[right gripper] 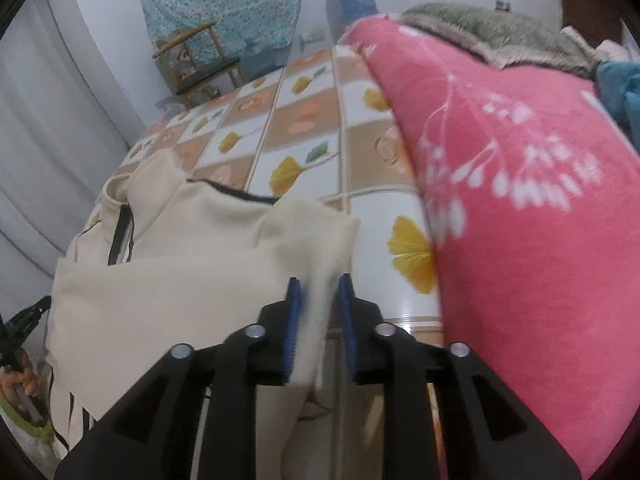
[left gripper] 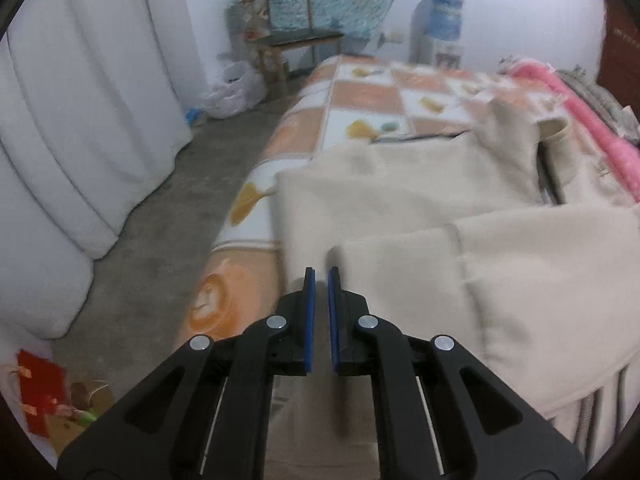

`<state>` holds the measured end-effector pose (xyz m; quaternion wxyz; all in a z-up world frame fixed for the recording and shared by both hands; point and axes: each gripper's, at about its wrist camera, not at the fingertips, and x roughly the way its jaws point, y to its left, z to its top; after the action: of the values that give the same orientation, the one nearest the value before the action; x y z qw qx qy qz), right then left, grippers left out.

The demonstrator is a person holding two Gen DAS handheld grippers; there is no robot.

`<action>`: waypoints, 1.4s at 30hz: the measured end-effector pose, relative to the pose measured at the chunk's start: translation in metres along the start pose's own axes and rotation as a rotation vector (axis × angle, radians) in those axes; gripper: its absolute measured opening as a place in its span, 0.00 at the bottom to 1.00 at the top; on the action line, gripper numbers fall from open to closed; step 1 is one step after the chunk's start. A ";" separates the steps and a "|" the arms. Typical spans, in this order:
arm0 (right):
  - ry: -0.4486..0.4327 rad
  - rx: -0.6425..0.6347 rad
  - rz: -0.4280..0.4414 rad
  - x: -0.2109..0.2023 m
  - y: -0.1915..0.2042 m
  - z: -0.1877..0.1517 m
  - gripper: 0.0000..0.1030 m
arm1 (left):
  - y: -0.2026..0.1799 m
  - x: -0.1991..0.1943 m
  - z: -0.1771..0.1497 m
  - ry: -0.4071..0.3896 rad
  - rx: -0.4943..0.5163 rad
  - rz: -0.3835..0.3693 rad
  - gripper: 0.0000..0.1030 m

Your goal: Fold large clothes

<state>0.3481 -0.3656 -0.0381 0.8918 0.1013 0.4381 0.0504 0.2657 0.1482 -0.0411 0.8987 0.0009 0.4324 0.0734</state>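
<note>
A cream garment (left gripper: pixel 400 200) is spread along the bed's (left gripper: pixel 360 92) near edge. The left gripper (left gripper: pixel 321 276) is seen clenched, empty. Only the right view shows the right gripper (right gripper: pixel 320 284), jaws parted around a cream fold, beside a pink blanket (right gripper: pixel 520 220).

The left gripper (left gripper: pixel 321 276) points steeply downward with its jaws nearly closed, a thin slit between the blue pads. The right gripper (right gripper: pixel 319 286) also tilts downward, its jaws parted. A hand (right gripper: pixel 18 380) shows at the right view's left edge.
</note>
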 end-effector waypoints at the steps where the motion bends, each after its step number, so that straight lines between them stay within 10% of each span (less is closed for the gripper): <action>1: -0.012 -0.002 -0.005 -0.007 0.000 -0.001 0.22 | 0.006 -0.002 -0.002 0.005 -0.027 -0.020 0.06; 13: 0.026 -0.272 0.117 -0.066 0.069 -0.063 0.22 | -0.016 -0.055 -0.025 -0.041 0.010 -0.277 0.20; 21: 0.147 -0.190 -0.002 -0.044 0.072 -0.093 0.26 | -0.028 -0.049 -0.046 0.026 0.047 -0.193 0.41; 30: 0.079 -0.167 0.004 -0.100 0.113 -0.150 0.62 | -0.031 -0.102 -0.082 0.020 0.089 -0.178 0.82; 42: 0.114 -0.224 -0.125 -0.087 0.146 -0.217 0.90 | -0.042 -0.097 -0.144 0.079 0.064 -0.104 0.93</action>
<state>0.1226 -0.2095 -0.0674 0.8725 -0.0295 0.4853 0.0489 0.0993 0.0853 -0.0584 0.8830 0.0043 0.4692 0.0126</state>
